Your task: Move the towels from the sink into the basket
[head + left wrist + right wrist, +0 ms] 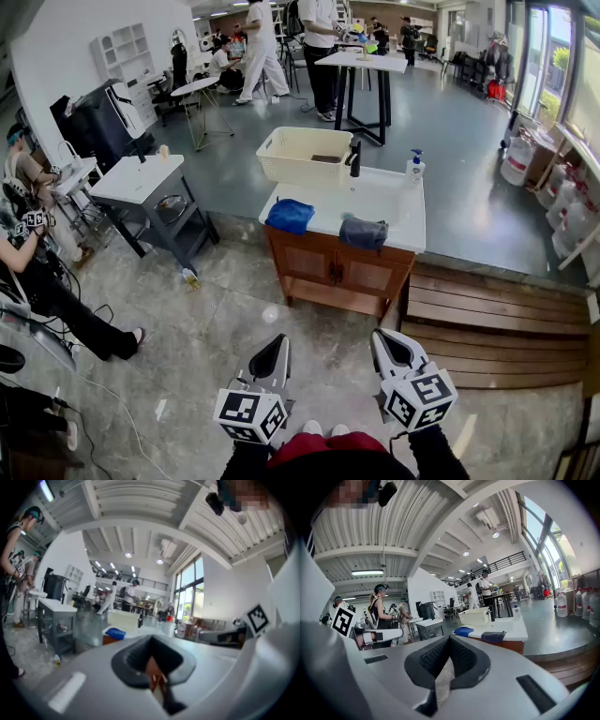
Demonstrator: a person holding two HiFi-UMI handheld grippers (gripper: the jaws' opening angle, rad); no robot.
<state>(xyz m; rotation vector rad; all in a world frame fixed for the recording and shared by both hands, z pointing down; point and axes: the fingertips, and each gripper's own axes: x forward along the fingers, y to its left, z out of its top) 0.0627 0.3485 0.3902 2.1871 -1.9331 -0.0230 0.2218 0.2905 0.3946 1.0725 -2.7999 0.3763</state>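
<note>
A blue towel (290,215) lies on the front left of the white sink counter (394,217), and a dark grey towel (364,232) hangs over its front edge. The cream basket (305,155) stands at the counter's back left, beside a black faucet (354,157). My left gripper (278,345) and right gripper (386,339) are held low, well short of the cabinet, both shut and empty. In the right gripper view, the blue towel (463,631), grey towel (493,636) and basket (474,616) lie far beyond the shut jaws (449,660). The left gripper view shows the blue towel (115,633) past its shut jaws (152,663).
A soap bottle (414,167) stands at the counter's back right. A white side table (141,178) is left of the cabinet, with a small bottle (190,278) on the floor near it. A wooden step (487,319) lies to the right. People (37,272) sit at the left.
</note>
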